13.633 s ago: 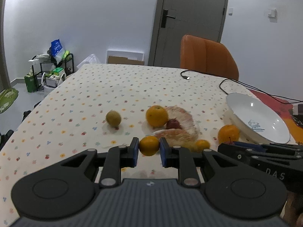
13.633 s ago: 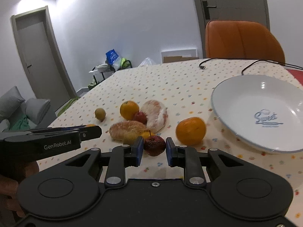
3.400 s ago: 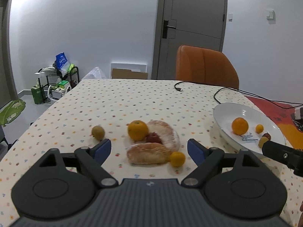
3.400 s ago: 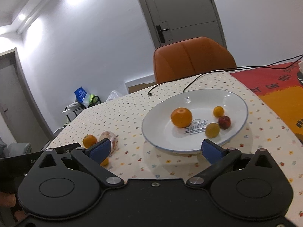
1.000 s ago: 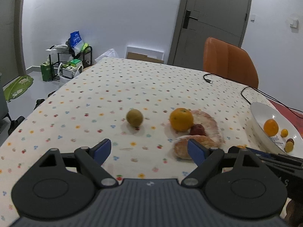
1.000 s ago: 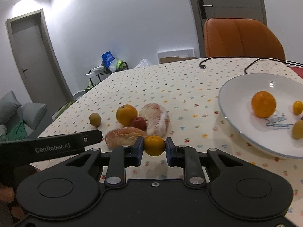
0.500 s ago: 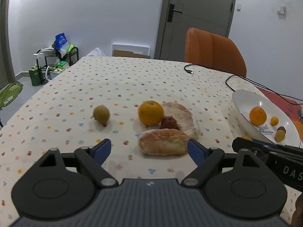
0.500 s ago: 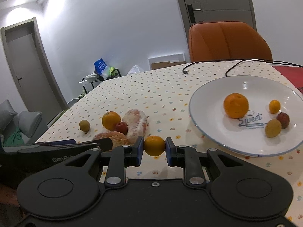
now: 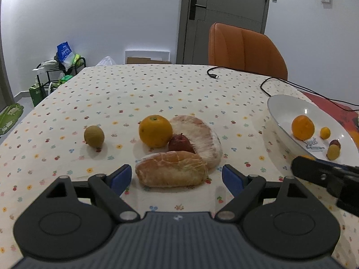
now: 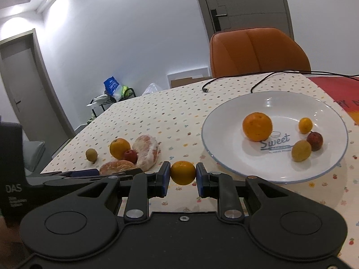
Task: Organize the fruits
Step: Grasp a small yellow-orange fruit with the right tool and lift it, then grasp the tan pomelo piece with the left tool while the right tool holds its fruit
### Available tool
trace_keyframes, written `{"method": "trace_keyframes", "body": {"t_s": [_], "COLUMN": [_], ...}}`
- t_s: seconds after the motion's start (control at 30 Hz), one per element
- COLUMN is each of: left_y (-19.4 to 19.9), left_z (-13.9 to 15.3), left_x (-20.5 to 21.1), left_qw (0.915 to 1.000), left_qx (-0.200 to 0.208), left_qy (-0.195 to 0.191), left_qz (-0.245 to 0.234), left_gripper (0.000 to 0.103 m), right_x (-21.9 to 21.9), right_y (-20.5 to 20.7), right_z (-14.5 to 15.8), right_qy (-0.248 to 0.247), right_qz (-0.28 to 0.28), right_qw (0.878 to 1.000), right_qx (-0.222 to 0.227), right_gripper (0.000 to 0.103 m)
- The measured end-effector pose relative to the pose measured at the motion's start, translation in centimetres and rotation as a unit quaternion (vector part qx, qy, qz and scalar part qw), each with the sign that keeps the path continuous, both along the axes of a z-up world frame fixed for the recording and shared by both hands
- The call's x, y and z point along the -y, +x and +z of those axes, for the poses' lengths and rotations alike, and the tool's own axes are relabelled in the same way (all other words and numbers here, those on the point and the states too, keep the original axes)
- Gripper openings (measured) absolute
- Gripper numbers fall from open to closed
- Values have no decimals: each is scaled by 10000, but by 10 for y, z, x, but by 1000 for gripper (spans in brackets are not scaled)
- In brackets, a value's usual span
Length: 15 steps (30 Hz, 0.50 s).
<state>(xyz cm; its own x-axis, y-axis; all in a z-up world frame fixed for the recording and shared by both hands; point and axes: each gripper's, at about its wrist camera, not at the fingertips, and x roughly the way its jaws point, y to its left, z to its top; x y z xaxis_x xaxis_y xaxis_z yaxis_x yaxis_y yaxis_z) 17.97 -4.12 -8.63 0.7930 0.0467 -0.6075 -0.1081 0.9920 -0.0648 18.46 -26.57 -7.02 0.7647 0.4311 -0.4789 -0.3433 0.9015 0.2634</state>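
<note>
My left tongs (image 9: 176, 177) are spread wide and hold nothing, low over the bench (image 9: 157, 89). Straight ahead of them, just beyond the tips, lies a peeled citrus wedge (image 9: 171, 172), long axis running crosswise, left to right, so it sits square between the two tips. Farther left on its own is a small green-brown fruit (image 9: 94, 136); behind the wedge are an orange (image 9: 155, 131), a small red fruit (image 9: 180, 143) and a second peeled wedge (image 9: 198, 139), all bunched touching.

My right tongs (image 10: 182, 176) are clenched on a small orange (image 10: 183, 172), pinched at its sides and carried above the bench. The plate (image 10: 224, 148) lies ahead and to the right of it, near rim just beside the tongs; four fruits already sit in it, toward the middle and right. I'd say the near-left part of the plate is bare, so the drop is forward-right over the rim. The left tongs look closest to the crosswise wedge.
</note>
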Motion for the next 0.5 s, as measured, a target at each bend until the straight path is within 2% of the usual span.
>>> {"method": "trace_keyframes", "body": {"t_s": [0.3, 0.43, 0.5], "left_y": [7, 6, 4], "left_z": [-3, -2, -1], "left_x": [8, 7, 5], "left_qw": [9994, 9994, 9994], "left_qx": [-103, -36, -22], "left_qy": [285, 303, 305], "left_qz": [140, 182, 177], "left_gripper": [85, 69, 67], "right_x": [6, 5, 5], "right_y": [-1, -3, -4], "right_z": [2, 2, 3], "right_qy": [50, 49, 53], "right_qz": [-63, -37, -29], "right_qw": [10000, 10000, 10000], "right_qx": [13, 22, 32], "right_gripper": [23, 23, 23]}}
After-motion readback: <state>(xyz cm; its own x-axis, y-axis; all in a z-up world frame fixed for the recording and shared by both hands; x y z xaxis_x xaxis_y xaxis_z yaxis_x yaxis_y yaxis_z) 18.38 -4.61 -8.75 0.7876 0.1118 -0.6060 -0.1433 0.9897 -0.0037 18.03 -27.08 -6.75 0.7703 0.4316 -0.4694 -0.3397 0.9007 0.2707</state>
